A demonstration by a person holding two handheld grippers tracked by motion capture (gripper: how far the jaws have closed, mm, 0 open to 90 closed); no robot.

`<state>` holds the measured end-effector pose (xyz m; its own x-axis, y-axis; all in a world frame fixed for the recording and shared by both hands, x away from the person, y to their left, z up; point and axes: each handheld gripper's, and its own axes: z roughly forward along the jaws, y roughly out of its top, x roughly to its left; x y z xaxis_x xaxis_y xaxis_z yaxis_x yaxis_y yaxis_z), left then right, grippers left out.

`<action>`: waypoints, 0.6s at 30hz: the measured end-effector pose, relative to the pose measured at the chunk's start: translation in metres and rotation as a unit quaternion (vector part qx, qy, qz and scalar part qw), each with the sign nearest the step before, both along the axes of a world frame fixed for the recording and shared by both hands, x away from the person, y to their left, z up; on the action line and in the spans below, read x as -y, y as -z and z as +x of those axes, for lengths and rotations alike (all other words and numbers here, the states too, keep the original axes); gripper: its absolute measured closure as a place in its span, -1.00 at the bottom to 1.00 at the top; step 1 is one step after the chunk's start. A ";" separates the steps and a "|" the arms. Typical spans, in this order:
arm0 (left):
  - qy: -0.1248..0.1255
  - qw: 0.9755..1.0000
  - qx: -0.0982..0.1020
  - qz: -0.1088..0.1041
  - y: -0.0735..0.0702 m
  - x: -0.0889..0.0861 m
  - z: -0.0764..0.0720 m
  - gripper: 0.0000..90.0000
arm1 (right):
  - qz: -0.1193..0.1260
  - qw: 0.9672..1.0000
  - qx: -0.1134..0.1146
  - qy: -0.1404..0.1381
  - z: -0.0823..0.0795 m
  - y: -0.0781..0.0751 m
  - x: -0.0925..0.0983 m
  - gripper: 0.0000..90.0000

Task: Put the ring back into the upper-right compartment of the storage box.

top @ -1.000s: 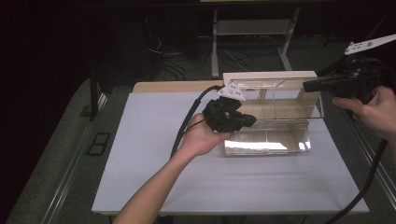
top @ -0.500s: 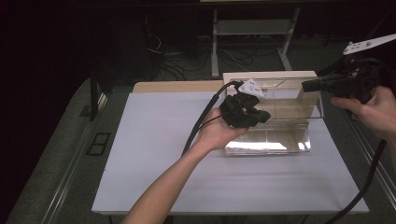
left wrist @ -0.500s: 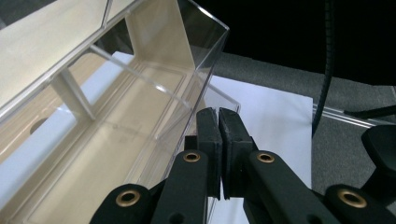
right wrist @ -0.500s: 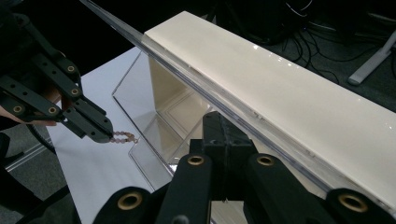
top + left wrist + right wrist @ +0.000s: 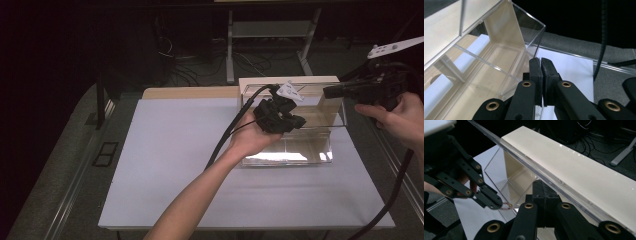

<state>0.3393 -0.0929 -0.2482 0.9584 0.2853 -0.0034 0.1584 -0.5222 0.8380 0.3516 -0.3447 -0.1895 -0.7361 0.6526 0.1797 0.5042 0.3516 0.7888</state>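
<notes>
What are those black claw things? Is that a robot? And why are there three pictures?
No robot here: a person holds a black pinching tool in each hand. One picture looks down from above the table. The other two come from little cameras riding on each tool, looking along its jaws. On the white table stands a clear plastic box with nothing visible inside. The left tool reaches over the box; the right tool is at its far right corner. Both look pinched shut.
</notes>
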 end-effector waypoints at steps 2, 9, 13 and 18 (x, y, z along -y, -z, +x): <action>0.002 1.000 0.006 0.007 0.002 0.002 0.003 0.94 | 0.000 1.000 0.000 0.000 0.000 0.000 0.000 0.99; -0.014 1.000 0.000 -0.004 0.007 0.010 0.010 0.94 | 0.001 1.000 0.000 -0.002 0.000 0.000 0.000 0.99; -0.017 1.000 -0.002 -0.008 0.010 0.014 0.013 0.94 | 0.002 1.000 0.000 -0.003 0.000 0.000 0.000 0.99; -0.022 1.000 0.000 -0.015 0.013 0.020 0.014 0.94 | 0.002 1.000 0.000 -0.003 0.000 0.000 0.000 0.99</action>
